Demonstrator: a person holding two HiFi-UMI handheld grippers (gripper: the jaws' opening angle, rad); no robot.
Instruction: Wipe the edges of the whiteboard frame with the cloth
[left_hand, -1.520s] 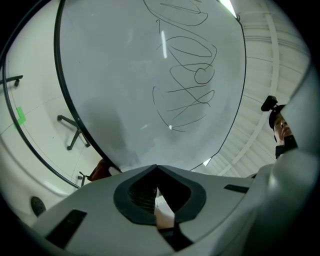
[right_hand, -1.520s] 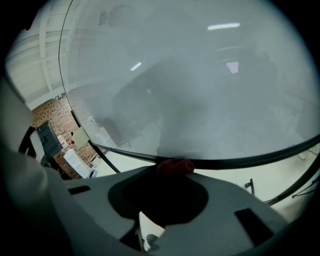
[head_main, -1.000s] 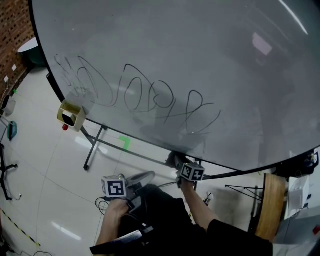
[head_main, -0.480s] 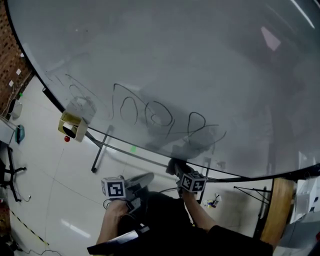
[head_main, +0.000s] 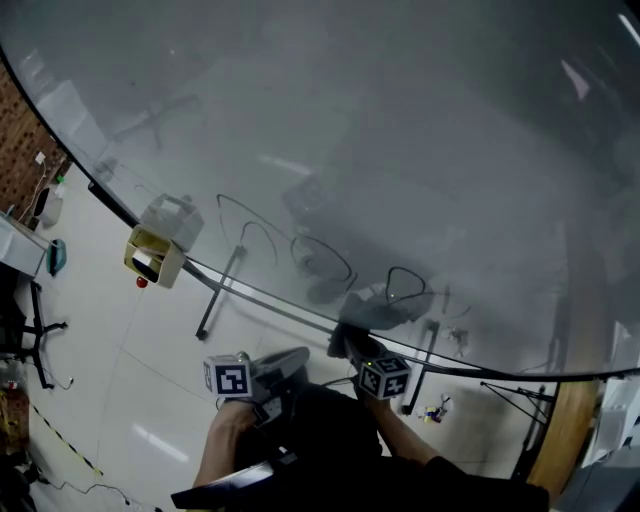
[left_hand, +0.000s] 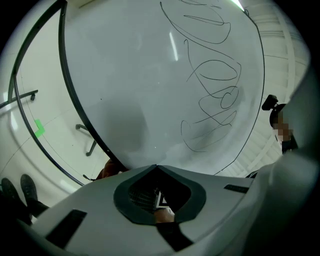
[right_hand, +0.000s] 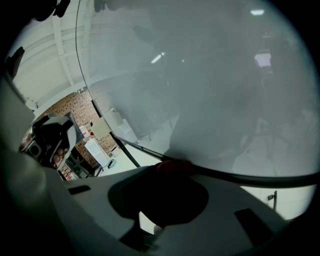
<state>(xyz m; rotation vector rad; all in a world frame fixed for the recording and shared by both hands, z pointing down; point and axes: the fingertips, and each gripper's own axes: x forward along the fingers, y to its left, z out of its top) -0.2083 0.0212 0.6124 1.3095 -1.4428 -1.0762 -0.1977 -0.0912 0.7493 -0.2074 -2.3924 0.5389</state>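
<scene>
Because the bottom rail is the part being cleaned, the right gripper (head_main: 360, 350) is clamped on the dark cloth (right_hand: 172, 192), pressing it against the whiteboard frame (right_hand: 250, 175) at six o'clock (scribbles (head_main: 320, 255) sit above); the left gripper (head_main: 296, 353), jaws together and empty, idles at its nine o'clock

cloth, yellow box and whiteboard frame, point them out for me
cloth (head_main: 346, 338), head view, its dark bunched middle
yellow box (head_main: 152, 258), head view, its front face
frame (right_hand: 250, 175), right gripper view, the black bottom rail
</scene>
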